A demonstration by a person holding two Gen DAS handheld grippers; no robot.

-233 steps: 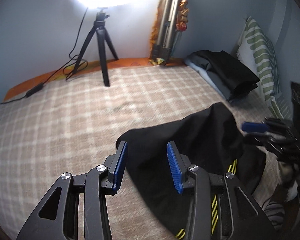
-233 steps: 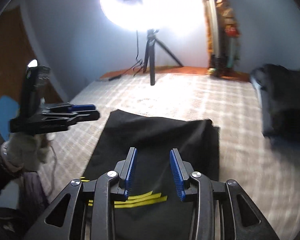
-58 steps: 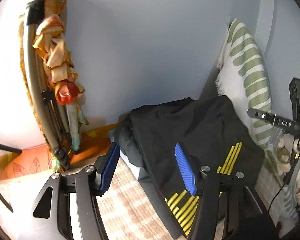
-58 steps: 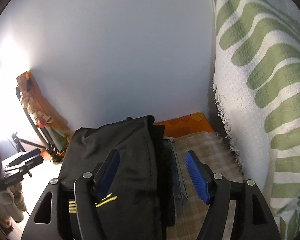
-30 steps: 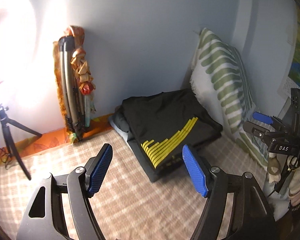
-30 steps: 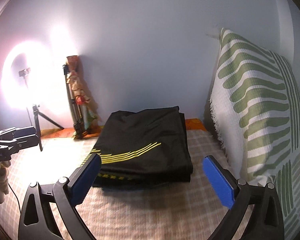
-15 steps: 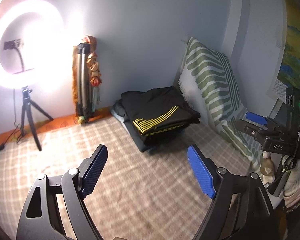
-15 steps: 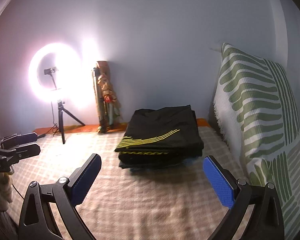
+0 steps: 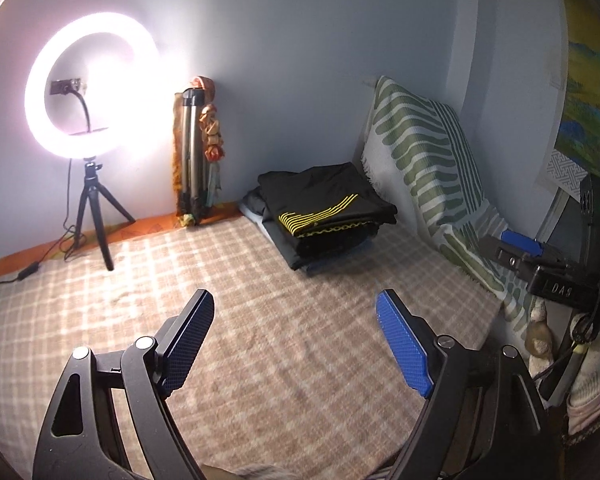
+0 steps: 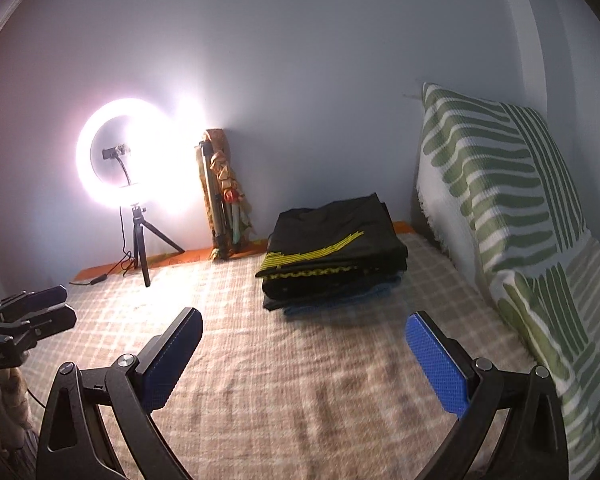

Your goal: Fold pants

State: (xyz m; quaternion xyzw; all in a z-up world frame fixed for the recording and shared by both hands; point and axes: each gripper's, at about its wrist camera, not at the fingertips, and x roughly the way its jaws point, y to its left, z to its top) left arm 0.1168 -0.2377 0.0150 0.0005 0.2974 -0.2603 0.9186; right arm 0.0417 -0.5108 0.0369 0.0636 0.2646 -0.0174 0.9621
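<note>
The black pants (image 9: 326, 204) with yellow stripes are lying folded into a flat rectangle on top of a small stack of other folded clothes (image 10: 340, 298), at the far side of the bed (image 9: 260, 320), just beside the green striped pillow (image 9: 428, 168) and near the wall. Both tools are hanging well apart from that stack, above bare checked blanket. The left tool (image 9: 296, 344) is standing spread wide and gripping nothing; the right tool (image 10: 304, 356) is likewise released, its blue pads splayed and bare.

The pants look light, thin and limp, probably a smooth sports fabric, so they are likely sliding easily over the layers beneath and sagging wherever they are unsupported. Judging by how they are lying, the folding seems finished. If they need moving, the safest hold is probably on the thick folded edge facing the tools, pinching all layers together at both near corners so the bundle is not opening up.
</note>
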